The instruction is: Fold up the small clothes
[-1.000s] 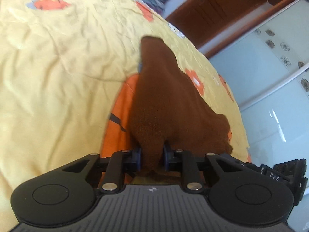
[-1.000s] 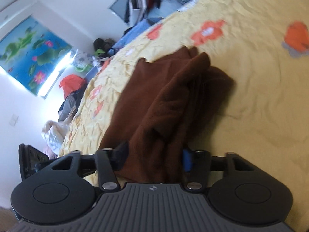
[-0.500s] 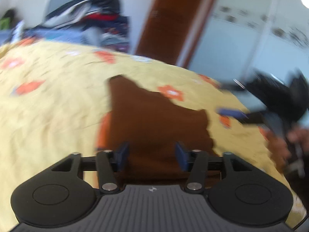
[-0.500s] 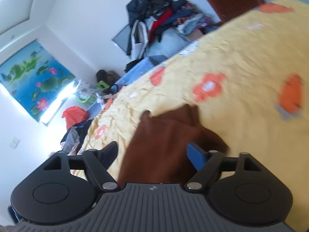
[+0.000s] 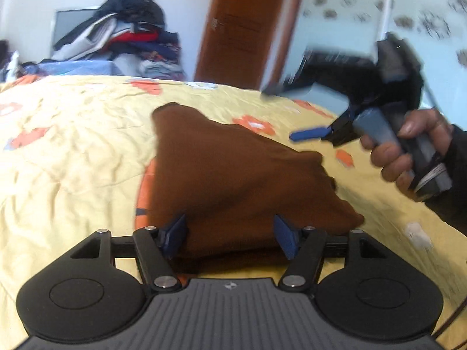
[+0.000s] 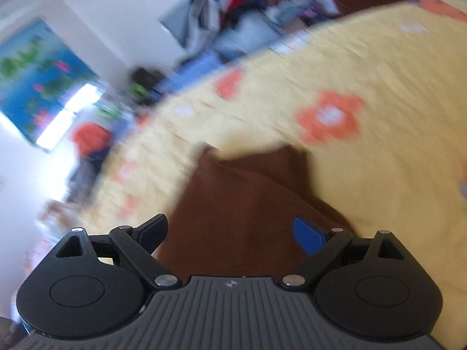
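A small brown knit garment [image 5: 233,180] lies folded into a rough triangle on the yellow flowered bedspread [image 5: 73,151]. My left gripper [image 5: 230,237] is open and empty, its blue pads on either side of the garment's near edge. My right gripper [image 6: 233,234] is open and empty above the garment [image 6: 248,210]. In the left wrist view the right gripper [image 5: 315,110], held in a hand [image 5: 408,151], hangs in the air to the right of the garment, blurred by motion.
A pile of clothes [image 5: 122,38] and a brown door [image 5: 248,26] stand beyond the bed. A pale wardrobe front [image 5: 364,14] is at the right. A picture [image 6: 35,78] hangs on the wall; more clothes lie on the floor [image 6: 87,145].
Both grippers opened and let go of the brown garment, then drew back and lifted. The garment now lies flat on the bed. The right gripper has risen further in the last half second.
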`<state>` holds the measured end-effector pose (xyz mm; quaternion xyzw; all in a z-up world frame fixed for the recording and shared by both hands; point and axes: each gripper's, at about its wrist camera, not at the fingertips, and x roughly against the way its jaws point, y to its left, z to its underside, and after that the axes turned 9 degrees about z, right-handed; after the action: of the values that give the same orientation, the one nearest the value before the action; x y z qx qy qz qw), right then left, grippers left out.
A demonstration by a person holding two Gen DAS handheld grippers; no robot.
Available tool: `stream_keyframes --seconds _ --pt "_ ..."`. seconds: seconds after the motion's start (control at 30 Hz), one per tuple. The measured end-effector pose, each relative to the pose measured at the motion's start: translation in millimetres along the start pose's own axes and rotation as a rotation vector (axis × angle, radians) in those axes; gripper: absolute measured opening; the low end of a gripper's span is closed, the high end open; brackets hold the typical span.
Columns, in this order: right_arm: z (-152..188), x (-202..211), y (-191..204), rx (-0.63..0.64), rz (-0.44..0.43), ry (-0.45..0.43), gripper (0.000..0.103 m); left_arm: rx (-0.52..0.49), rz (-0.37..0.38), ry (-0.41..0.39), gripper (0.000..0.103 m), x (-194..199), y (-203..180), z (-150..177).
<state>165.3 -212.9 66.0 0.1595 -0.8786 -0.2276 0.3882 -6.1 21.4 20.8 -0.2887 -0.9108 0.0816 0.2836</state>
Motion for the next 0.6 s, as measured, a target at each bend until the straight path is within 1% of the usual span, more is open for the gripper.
stream_keyframes --seconds 0.07,0.13,0.2,0.23,0.3,0.33,0.37,0.43,0.5,0.53,0.57,0.6 --pt "-7 -10 19 0.02 -0.063 0.018 0.098 -0.002 -0.002 0.003 0.068 -6 2 3" --pt "-12 -33 38 0.064 -0.083 0.064 0.099 -0.051 -0.004 0.0 0.081 -11 -5 6" --pt "-14 -66 51 0.088 -0.069 0.122 0.099 -0.084 -0.015 0.002 0.082 -15 -12 9" --pt "-14 -85 53 0.082 -0.061 0.158 0.098 -0.084 -0.014 0.004 0.082 -15 -13 11" --pt "-10 -114 52 0.068 -0.041 0.214 0.099 -0.056 0.0 0.004 0.082 -13 -8 9" --pt "-6 -124 50 0.073 -0.034 0.219 0.102 -0.046 0.006 0.004 0.082 -12 -6 9" --pt "-4 -124 48 0.08 -0.063 0.184 0.103 -0.042 0.011 0.005 0.082 -13 -6 7" --pt "-8 -124 45 0.037 -0.075 0.185 0.103 -0.039 0.015 0.005 0.083 -13 -5 7" --pt "-11 -119 47 0.048 -0.06 0.201 0.1 -0.043 0.017 0.003 0.083 -13 -6 8" --pt "-11 -114 49 0.06 -0.043 0.2 0.096 -0.042 0.02 0.0 0.083 -12 -6 8" --pt "-8 -104 49 0.055 -0.031 0.196 0.096 -0.037 0.023 -0.004 0.083 -10 -5 8" --pt "-6 -93 45 0.032 -0.04 0.187 0.096 -0.029 0.026 -0.011 0.083 -9 -3 10"
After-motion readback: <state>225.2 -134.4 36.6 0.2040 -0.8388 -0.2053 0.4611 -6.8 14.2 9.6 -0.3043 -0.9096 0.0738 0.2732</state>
